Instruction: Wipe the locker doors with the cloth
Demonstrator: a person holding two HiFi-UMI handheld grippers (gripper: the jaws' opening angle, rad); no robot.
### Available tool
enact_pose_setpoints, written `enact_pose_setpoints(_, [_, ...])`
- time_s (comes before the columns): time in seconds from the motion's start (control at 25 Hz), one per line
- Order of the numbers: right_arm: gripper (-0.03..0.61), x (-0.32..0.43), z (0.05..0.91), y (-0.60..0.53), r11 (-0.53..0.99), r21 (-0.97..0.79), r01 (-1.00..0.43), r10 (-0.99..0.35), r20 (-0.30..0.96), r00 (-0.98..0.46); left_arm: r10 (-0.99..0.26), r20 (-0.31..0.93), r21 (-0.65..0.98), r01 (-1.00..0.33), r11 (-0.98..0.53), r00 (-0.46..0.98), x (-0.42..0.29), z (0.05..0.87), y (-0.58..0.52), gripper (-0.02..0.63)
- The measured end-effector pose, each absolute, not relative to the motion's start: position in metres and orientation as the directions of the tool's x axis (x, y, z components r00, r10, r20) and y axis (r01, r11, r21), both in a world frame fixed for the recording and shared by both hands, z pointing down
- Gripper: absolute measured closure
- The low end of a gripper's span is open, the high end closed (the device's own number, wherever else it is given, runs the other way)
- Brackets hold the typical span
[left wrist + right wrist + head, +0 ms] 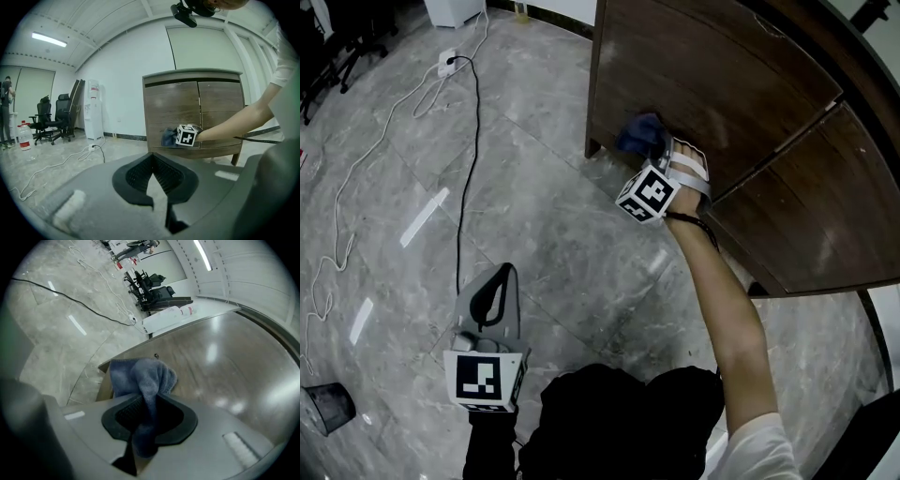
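A brown wooden locker [741, 84] stands at the upper right of the head view, with two doors [171, 110]. A blue cloth [639, 134] is pressed against the lower part of the left door. My right gripper [661, 150] is shut on that cloth [143, 378], which bunches out in front of the jaws against the wood [225, 376]. My left gripper [495, 298] hangs low over the floor, well away from the locker, jaws together and empty [152, 180].
Grey marble floor [534, 234] surrounds the locker. A black cable [469, 169] and white cords with a power strip [447, 63] trail across it at left. Office chairs [54, 117], a water dispenser [93, 110] and a bottle [26, 136] stand far off.
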State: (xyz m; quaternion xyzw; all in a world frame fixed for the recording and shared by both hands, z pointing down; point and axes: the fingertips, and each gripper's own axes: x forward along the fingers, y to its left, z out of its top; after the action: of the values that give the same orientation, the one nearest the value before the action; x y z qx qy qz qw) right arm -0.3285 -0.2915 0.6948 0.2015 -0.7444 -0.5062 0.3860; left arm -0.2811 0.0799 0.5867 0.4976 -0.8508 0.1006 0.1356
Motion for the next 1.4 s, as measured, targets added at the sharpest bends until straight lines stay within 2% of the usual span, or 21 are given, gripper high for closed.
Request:
enact_pose_setpoints(0.28, [0.506,-0.333,0.764,-0.296,0.439,0.881,0.179,-0.708,0.462,-0.534,-0.805,0.333,-0.038,-0.86,0.508,-0.491,-0.29,0.594,0.093,0.611])
enact_pose_setpoints(0.44, [0.506,-0.336,0.756,-0.293,0.479,0.863,0.164,-0.681,0.483,-0.551,-0.805,0.337,-0.027,-0.859,0.511,-0.489,-0.29,0.595,0.096,0.611])
enact_pose_setpoints(0.56, [0.506,-0.348,0.707,-0.287,0.471,0.877,0.098,-0.665,0.425,-0.614,-0.81,0.33,-0.027,-0.863,0.505,-0.485,-0.289,0.591,0.093,0.611])
enact_pose_setpoints(0.92, [0.506,-0.364,0.517,-0.286,0.294,0.954,-0.052,-0.686,0.173,-0.707,-0.809,0.314,-0.027,-0.856,0.516,-0.497,-0.285,0.574,0.085,0.611])
enact_pose_setpoints(1.4, [0.506,-0.393,0.369,-0.281,0.161,0.973,-0.164,-0.671,-0.014,-0.742,-0.809,0.304,-0.026,-0.853,0.521,-0.504,-0.284,0.564,0.09,0.612])
